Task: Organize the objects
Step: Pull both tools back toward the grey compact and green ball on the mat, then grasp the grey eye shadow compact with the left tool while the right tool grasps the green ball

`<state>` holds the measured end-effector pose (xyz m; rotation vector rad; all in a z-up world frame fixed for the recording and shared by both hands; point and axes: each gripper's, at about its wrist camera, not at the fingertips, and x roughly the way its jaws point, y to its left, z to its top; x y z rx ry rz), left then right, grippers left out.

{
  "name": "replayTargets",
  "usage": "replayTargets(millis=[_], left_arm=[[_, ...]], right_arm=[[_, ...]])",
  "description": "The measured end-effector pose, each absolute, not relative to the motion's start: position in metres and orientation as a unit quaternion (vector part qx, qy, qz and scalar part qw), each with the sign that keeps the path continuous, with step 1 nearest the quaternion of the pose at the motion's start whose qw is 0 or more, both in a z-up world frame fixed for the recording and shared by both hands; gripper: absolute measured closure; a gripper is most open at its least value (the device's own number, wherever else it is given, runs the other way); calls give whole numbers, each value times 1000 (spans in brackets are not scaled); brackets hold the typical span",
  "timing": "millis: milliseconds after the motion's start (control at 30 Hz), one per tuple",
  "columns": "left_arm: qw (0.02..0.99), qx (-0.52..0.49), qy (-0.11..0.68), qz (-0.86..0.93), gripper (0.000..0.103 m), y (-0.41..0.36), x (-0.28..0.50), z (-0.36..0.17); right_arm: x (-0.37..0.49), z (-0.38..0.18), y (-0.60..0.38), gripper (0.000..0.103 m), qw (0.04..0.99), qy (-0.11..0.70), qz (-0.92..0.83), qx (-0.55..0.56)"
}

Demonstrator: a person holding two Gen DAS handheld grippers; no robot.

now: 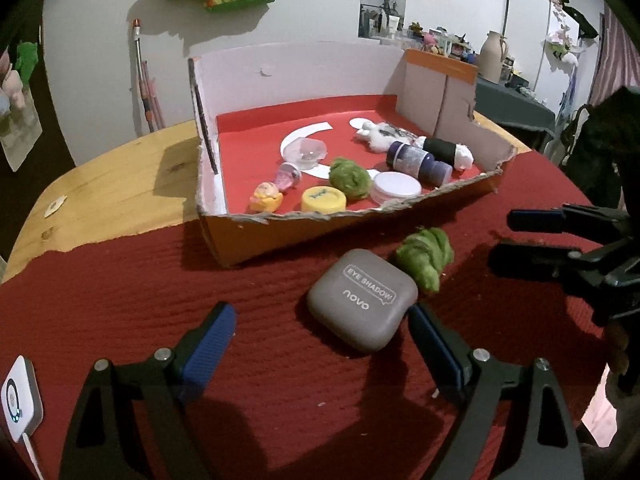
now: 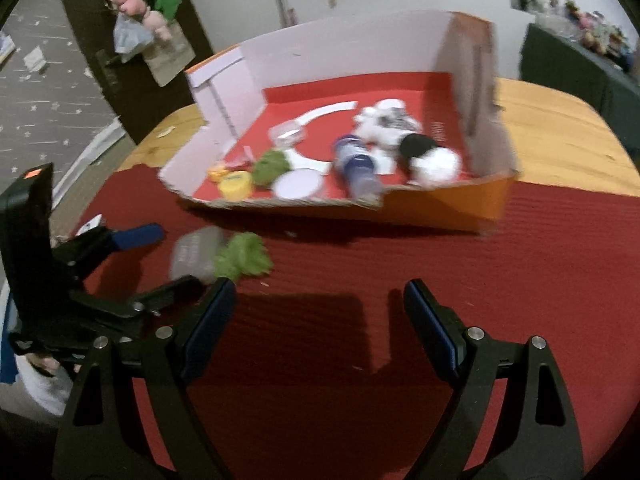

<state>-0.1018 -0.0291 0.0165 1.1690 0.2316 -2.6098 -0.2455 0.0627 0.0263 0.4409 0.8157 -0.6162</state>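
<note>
The left claw (image 1: 320, 328) hangs low over the red cloth (image 1: 120, 300) on the wooden worktop (image 1: 120, 184), its blue-padded fingers spread apart. The grey eye-shadow case (image 1: 362, 300) lies flat on the cloth between them; its corner sits just beside one pad, and I cannot tell whether they touch. A green fuzzy ball (image 1: 425, 257) rests against the far side of the case. The right claw (image 2: 320, 316) stands open too, over bare cloth with nothing between its fingers. Behind both sits the torn cardboard box (image 1: 360, 216), red inside, holding a yellow cap (image 1: 323, 199), a second green ball (image 1: 349, 178), a white round lid (image 1: 395, 187) and a purple bottle (image 1: 418, 160).
</note>
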Motion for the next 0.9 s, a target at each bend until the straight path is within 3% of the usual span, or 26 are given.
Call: replayTargets(millis=[333, 433, 500, 633, 733, 900], left_arm=[[72, 410, 79, -906, 31, -32, -107, 18], [53, 415, 89, -904, 33, -34, -111, 16], [44, 416, 93, -904, 36, -35, -111, 15], [30, 416, 93, -904, 44, -32, -113, 14], [33, 413, 87, -906, 44, -31, -113, 14], [36, 408, 95, -907, 45, -33, -110, 14]], right_arm=[[-218, 18, 63, 22, 853, 399, -274, 195], [-216, 15, 60, 29, 856, 396, -253, 215], [-213, 13, 58, 40, 855, 399, -246, 221], [-208, 12, 59, 47, 858, 402, -242, 211], [-204, 10, 60, 71, 862, 402, -216, 221], [-209, 10, 56, 80, 866, 390, -204, 237]])
